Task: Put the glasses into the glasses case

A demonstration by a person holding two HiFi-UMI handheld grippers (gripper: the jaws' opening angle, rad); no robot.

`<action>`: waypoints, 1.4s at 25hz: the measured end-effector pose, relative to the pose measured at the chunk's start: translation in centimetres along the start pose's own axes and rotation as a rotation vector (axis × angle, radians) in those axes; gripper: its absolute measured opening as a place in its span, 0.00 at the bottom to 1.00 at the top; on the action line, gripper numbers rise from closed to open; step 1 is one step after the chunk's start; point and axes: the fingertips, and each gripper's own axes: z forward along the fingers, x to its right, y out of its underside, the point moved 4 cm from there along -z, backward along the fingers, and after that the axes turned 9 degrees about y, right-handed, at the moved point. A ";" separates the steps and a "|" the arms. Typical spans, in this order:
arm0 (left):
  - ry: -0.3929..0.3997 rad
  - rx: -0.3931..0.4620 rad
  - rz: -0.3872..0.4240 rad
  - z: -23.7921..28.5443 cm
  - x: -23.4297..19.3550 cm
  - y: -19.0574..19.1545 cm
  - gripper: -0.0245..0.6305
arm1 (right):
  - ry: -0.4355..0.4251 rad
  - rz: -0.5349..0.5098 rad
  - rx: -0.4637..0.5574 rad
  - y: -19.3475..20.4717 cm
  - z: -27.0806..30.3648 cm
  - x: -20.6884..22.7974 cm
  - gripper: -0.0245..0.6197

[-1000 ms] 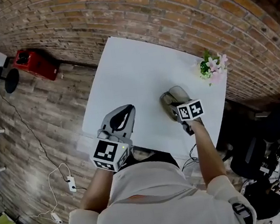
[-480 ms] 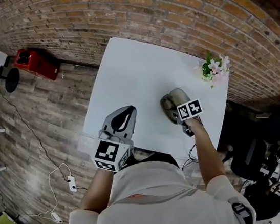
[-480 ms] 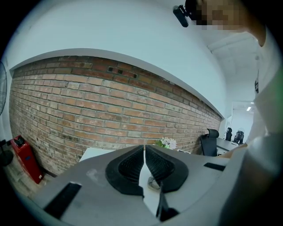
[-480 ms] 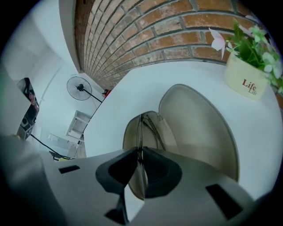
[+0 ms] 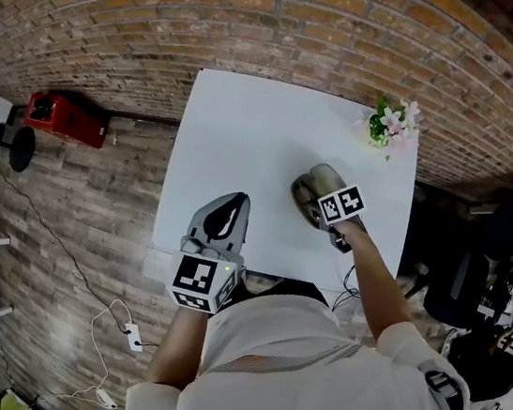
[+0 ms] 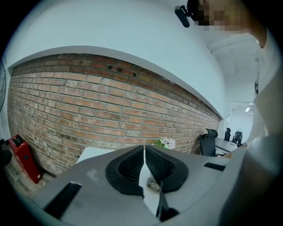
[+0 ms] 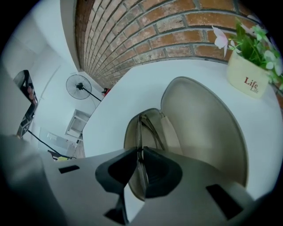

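Right hand-held gripper (image 7: 140, 151) is pointing steeply down over the open glasses case (image 7: 208, 128). Its 2 jaws are pinching the near rim of the glasses (image 7: 142, 126) and are just starting to open, with the rim sitting between the pads.

Glasses: folded and standing on edge. The far end is lying inside the lower shell of the case; the near end is in the pads.

Case: lying open on the white tabletop (image 7: 132, 84), lid tipped back toward the flower pot (image 7: 247, 79) beside the brick wall (image 7: 177, 26).

Left hand-held gripper (image 6: 144, 154) is hovering at the near side of the tabletop, well apart from the case. Its jaws are together with only a hairline slit, and nothing is between them.

Handling judgement:
- The glasses are looking light, with a thin frame that is probably springy.
- The lenses are likely slick and easily scratched.
- The rim edge or the bridge is the better place to hold, with gentle pressure and never on a lens face.
- Risk: standing on edge, the glasses are liable to tip or catch on the shell wall as the pads let go.
- The lid is looking stiff and light. It can be pushed from its outer edge while the base is steadied.
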 end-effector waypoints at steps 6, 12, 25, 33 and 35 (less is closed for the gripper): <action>0.002 -0.003 -0.002 0.0 0.0 0.0 0.07 | 0.031 -0.017 0.020 0.1 -0.1 0.3 0.22; 0.014 -0.008 -0.007 0.1 0.2 0.2 0.07 | 0.093 -0.044 0.038 0.2 -0.4 0.9 0.31; 0.057 0.033 0.013 0.6 1.2 -1.1 0.07 | 0.241 -0.079 0.194 -1.1 -5.9 0.7 0.42; 0.121 0.098 0.056 1.6 2.3 -4.0 0.07 | 0.276 0.018 0.595 -4.0 -17.8 -0.4 0.19; 0.136 0.117 0.071 1.8 2.6 -4.9 0.07 | 0.285 0.043 0.698 -4.4 -21.2 -1.0 0.14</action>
